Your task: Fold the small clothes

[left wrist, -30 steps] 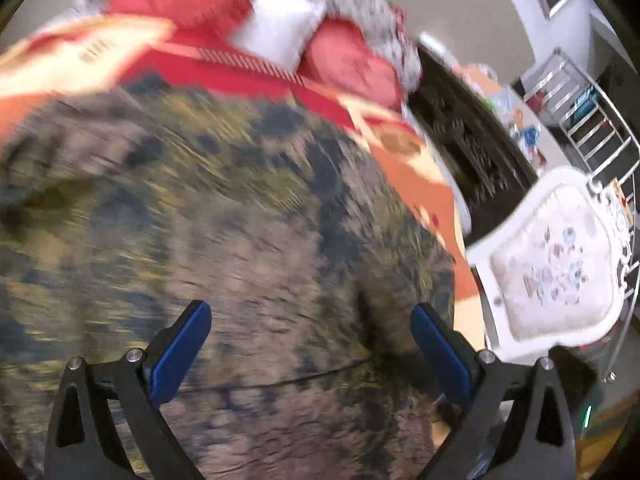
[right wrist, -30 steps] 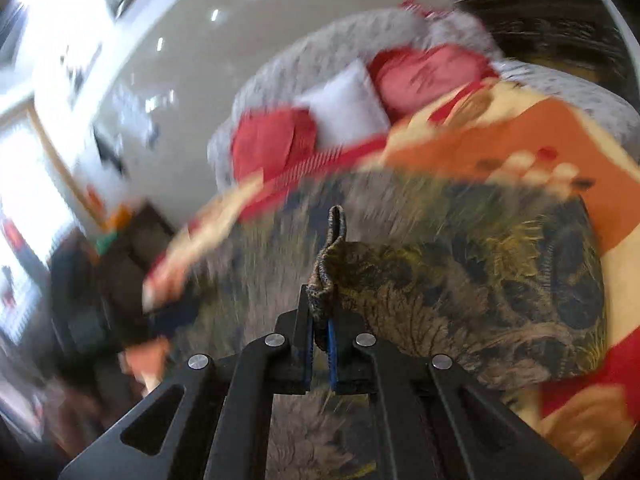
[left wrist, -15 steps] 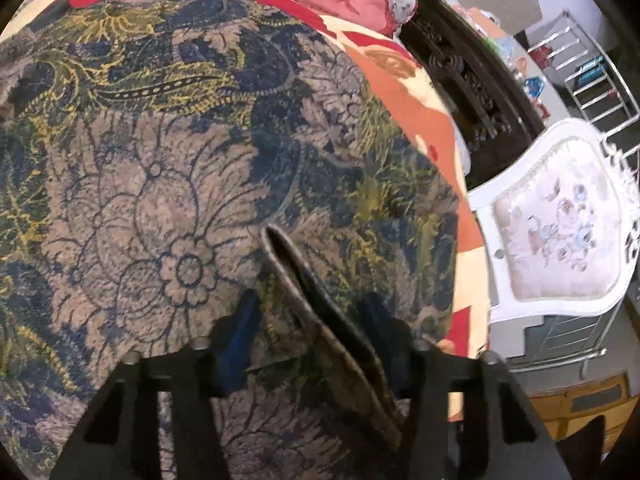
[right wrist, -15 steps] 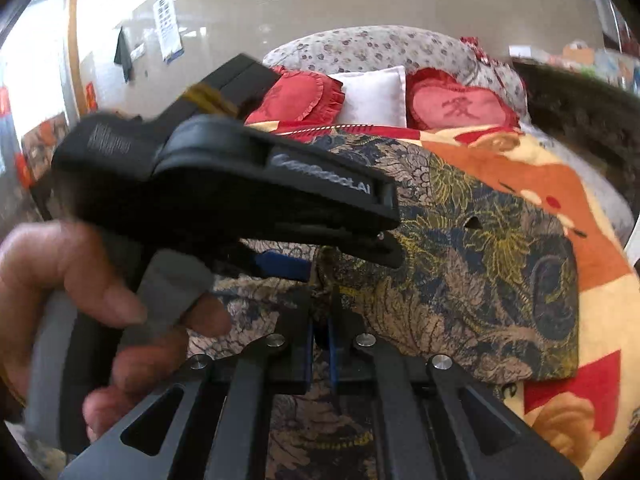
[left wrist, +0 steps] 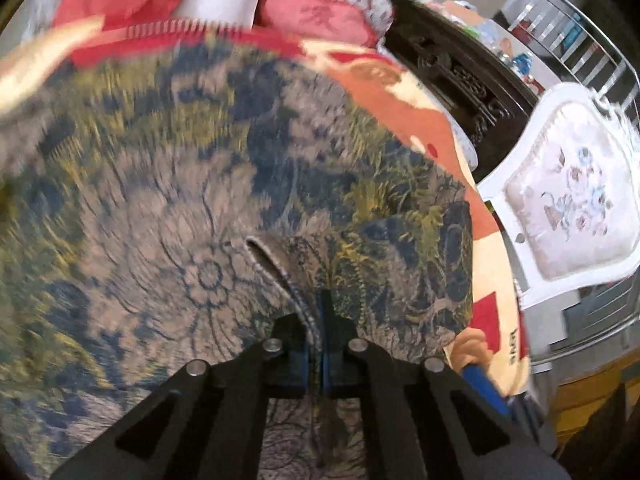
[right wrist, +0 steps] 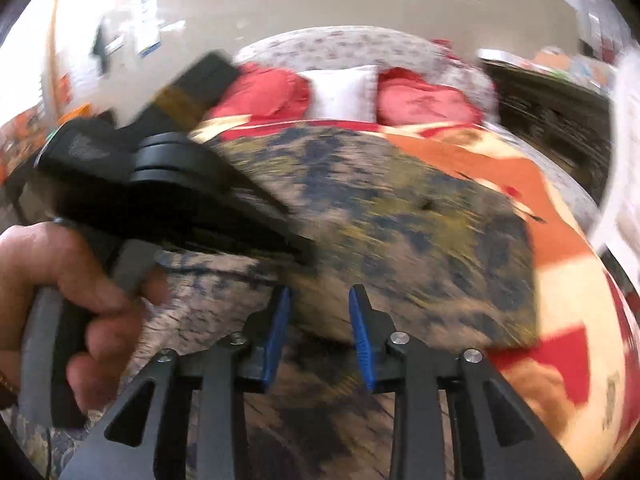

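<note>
A brown, navy and yellow flower-patterned garment (left wrist: pixel 180 220) lies spread over the bed. My left gripper (left wrist: pixel 318 316) is shut on a raised fold of its edge, which stands up between the blue pads. My right gripper (right wrist: pixel 320 300) hovers just over the same garment (right wrist: pixel 420 240) with its jaws opening. The cloth lies under its gap and its pads do not press on anything. At the left of the right wrist view a hand (right wrist: pixel 60 280) holds the left tool's handle. One blue pad (left wrist: pixel 484 384) of the right gripper shows at the lower right of the left wrist view.
An orange, cream and red bedspread (left wrist: pixel 492 320) lies under the garment. Red cushions (right wrist: pixel 424 100) and a white pillow (right wrist: pixel 344 92) line the headboard. Beside the bed stand a white chair with a flowered seat (left wrist: pixel 572 208), a dark carved cabinet (left wrist: pixel 460 76) and a metal rack (left wrist: pixel 584 52).
My left gripper closed from wide open onto the raised fold that the right gripper was pinching. My right gripper let go of the fold and its jaws parted.
</note>
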